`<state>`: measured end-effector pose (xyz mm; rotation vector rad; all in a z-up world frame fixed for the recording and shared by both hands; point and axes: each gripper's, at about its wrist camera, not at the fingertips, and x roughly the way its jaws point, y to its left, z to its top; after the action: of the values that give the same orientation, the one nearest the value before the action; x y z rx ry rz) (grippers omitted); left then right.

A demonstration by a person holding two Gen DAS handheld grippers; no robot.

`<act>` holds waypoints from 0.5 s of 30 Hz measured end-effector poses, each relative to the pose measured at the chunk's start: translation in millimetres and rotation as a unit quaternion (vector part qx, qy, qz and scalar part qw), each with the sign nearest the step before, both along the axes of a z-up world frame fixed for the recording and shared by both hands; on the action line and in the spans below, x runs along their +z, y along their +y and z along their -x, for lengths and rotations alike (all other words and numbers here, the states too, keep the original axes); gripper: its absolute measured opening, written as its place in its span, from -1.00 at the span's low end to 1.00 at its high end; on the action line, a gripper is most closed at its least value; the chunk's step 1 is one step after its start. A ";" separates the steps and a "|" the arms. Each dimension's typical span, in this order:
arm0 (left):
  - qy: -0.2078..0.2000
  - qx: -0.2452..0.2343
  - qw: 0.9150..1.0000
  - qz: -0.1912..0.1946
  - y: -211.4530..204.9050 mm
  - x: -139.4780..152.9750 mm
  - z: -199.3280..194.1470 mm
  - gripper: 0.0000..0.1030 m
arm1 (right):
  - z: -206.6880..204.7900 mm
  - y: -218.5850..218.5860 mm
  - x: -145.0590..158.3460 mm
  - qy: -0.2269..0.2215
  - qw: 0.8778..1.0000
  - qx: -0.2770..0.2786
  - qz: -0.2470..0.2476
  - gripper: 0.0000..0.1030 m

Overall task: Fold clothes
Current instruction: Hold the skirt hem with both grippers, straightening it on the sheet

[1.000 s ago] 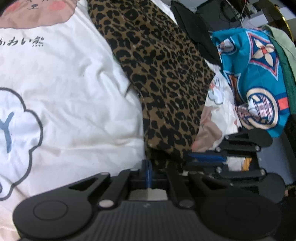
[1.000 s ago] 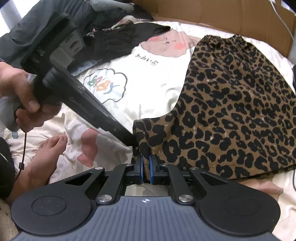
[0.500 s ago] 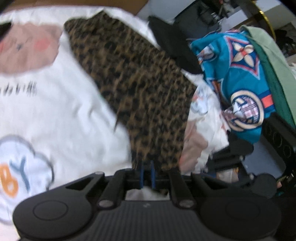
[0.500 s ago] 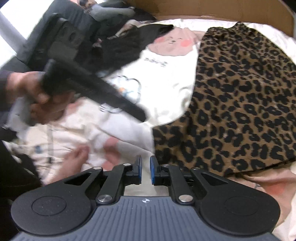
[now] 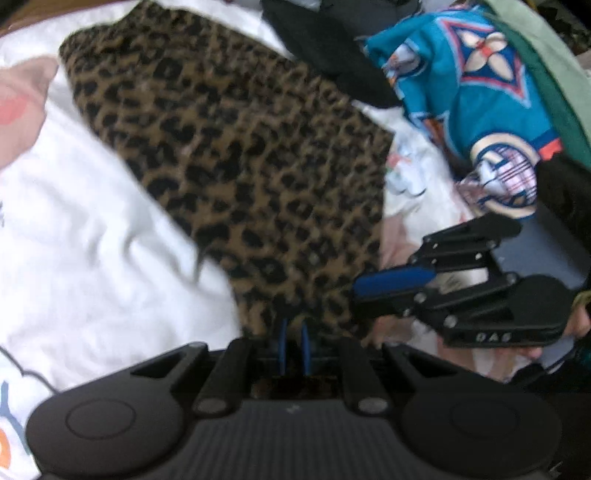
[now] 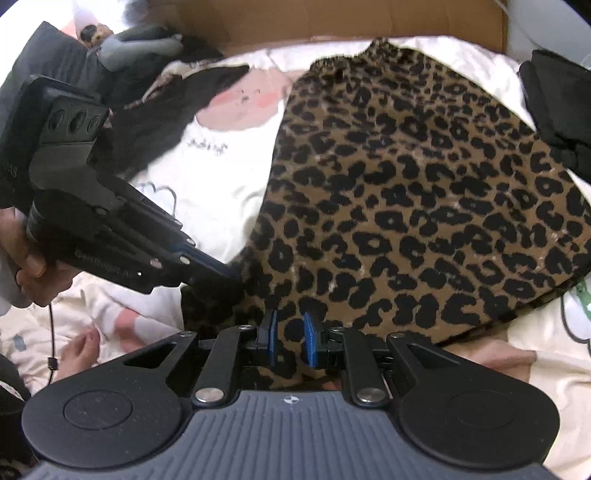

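Garment: I have the leopard-print garment [image 6: 417, 192] spread flat on the white printed bedsheet [image 5: 85, 236], its gathered waistband at the far end by the cardboard wall [image 6: 332, 18], its near hem at my tongs.
Left gripper [image 5: 293, 345]: I hold its blue pads close together with a fold of the near hem between them, so that corner can be carried over.
Right gripper [image 6: 291, 339]: its jaws are opening; leopard cloth lies in the gap but the pads stand clear of it, so I judge this corner is being let go or re-gripped.
Why both at one edge: I want the hem lifted evenly for a straight fold.
Clutter: the teal patterned cloth [image 5: 480, 110] and black clothing [image 6: 557, 110] lie beside the garment, outside my fold path.
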<state>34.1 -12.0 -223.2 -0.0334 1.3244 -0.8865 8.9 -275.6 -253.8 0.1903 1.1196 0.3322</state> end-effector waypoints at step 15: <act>0.005 0.055 0.998 -0.033 44.0 0.2 -8.5 -0.83 | 15.0 48.0 -15.4 0.034 0.996 0.073 -0.022 -0.64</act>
<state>42.7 32.0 -222.9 -0.0603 1.3476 -0.7498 -6.1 -227.6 -269.2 0.1609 1.1977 0.4844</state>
